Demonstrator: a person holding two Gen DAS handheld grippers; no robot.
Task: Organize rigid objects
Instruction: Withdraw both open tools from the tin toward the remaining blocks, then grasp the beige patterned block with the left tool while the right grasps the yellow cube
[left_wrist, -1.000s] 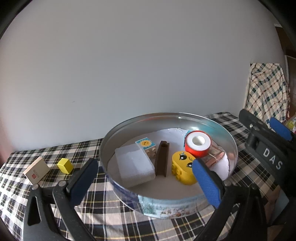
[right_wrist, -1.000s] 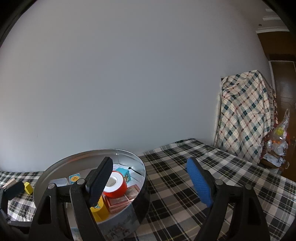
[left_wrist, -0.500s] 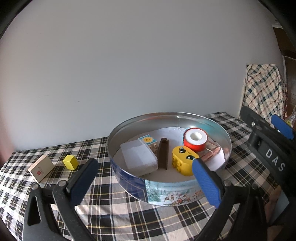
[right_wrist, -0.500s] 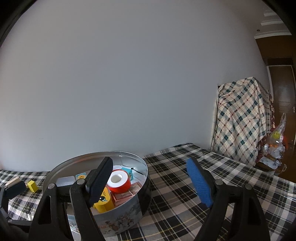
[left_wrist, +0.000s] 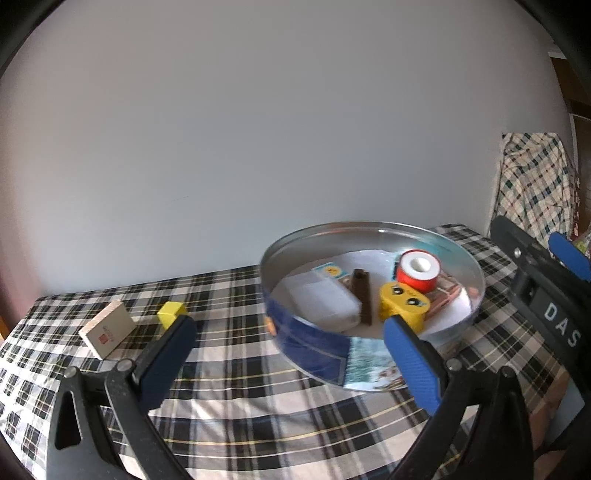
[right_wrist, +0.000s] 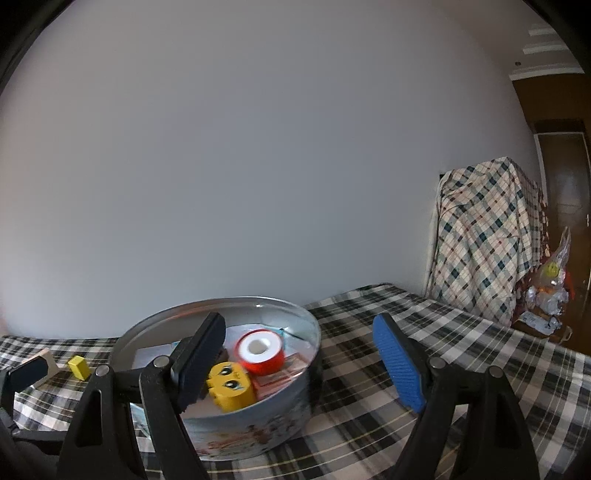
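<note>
left gripper (left_wrist: 284, 345): released, nothing between the blue pads, low centre of the left wrist frame, above the table (left_wrist: 236, 406).
right gripper (right_wrist: 299, 356): released too, empty, bottom centre of the right wrist frame; left pad overlaps the tin.
tin (left_wrist: 314, 345): round metal, centre-right of the left wrist frame. Holds red tape roll (left_wrist: 418, 270), yellow face block (left_wrist: 404, 304), brown block (left_wrist: 364, 295), clear box (left_wrist: 325, 301), sun card (left_wrist: 330, 271).
still out: yellow cube (left_wrist: 170, 313) and white box (left_wrist: 107, 328), mid-left of the left wrist frame, near each other, well apart from the tin.
step: looks like between picks; two items left to collect.
next: left gripper is closer; swing left, drop over the yellow cube, straddle it, then clench. White box lies tilted, probably needs an edge grab.
</note>
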